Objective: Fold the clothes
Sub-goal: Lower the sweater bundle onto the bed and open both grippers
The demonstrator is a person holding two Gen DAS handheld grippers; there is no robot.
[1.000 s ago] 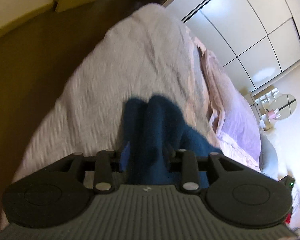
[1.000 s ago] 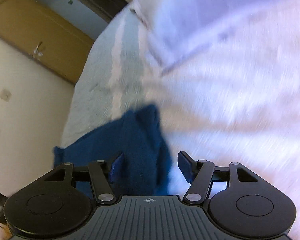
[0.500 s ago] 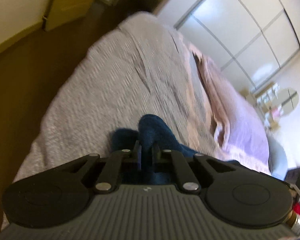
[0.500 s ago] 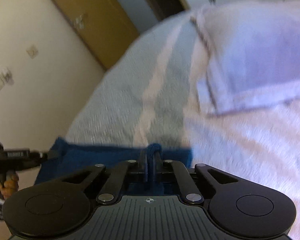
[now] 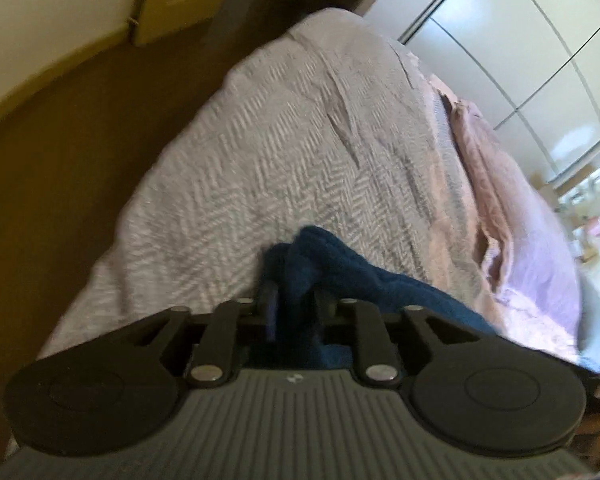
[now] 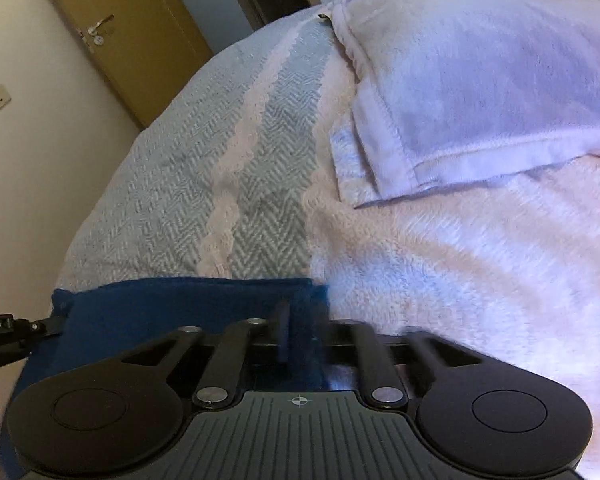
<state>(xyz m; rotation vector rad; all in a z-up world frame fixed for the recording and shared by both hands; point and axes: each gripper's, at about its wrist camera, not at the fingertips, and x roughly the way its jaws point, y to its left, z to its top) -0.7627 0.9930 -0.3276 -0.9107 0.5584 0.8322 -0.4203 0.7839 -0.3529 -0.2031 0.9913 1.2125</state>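
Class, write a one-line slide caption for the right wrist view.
Right gripper pinches one end of a blue garment stretched across the bed's herringbone blanket, left gripper holding the other end.

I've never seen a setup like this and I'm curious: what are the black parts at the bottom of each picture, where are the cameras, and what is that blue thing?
No robot here: a person holds a two-finger tool in each hand, each with a forward-looking fisheye camera. The black parts are the left gripper and right gripper. Both pinch a dark blue knitted garment above a bed with a grey herringbone bedspread. A folded lilac fleece blanket lies further up the bed. The right view also shows the left tool at the garment's far corner.
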